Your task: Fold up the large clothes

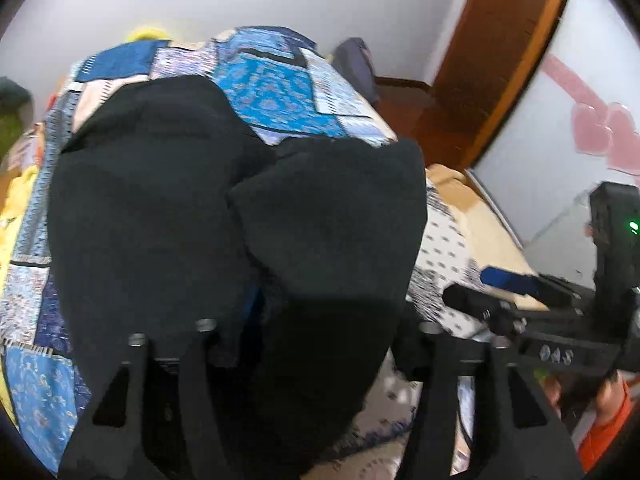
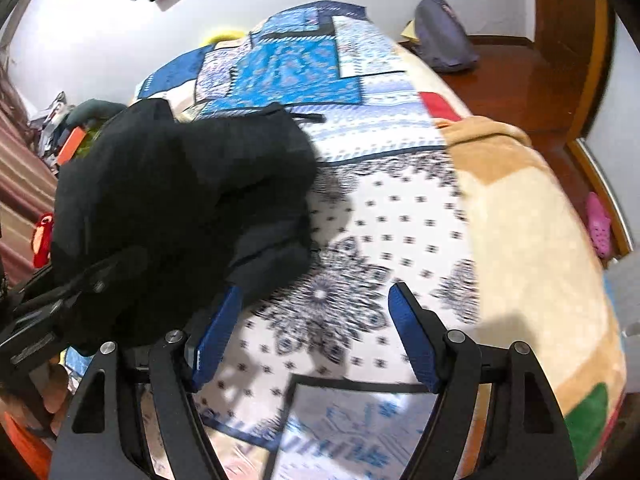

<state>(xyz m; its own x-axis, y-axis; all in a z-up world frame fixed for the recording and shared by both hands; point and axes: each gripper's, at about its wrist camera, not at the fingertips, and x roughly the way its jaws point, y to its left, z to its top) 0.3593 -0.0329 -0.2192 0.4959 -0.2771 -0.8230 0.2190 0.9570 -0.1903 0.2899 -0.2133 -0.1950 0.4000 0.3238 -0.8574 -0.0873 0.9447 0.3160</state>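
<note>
A large black garment (image 1: pixel 168 200) lies bunched on the blue patchwork quilt (image 1: pixel 280 88) of the bed. One thick fold (image 1: pixel 332 216) drapes toward me over my left gripper (image 1: pixel 316 320). Its fingertips are hidden under the cloth, and its arms stand wide apart. In the right wrist view the left gripper (image 2: pixel 92 280) pokes into the garment (image 2: pixel 180 200) from the left. My right gripper (image 2: pixel 316 290) is open over the white flower-print sheet (image 2: pixel 380 220). Nothing is between its blue pads (image 2: pixel 412 332); the left pad's tip is at the garment's edge.
A beige blanket (image 2: pixel 520 220) covers the bed's right side. A purple bag (image 2: pixel 444 36) sits at the far corner by the wooden floor (image 2: pixel 512 84). A pink shoe (image 2: pixel 599 228) lies on the floor. An orange sleeve (image 1: pixel 608 420) shows at the right.
</note>
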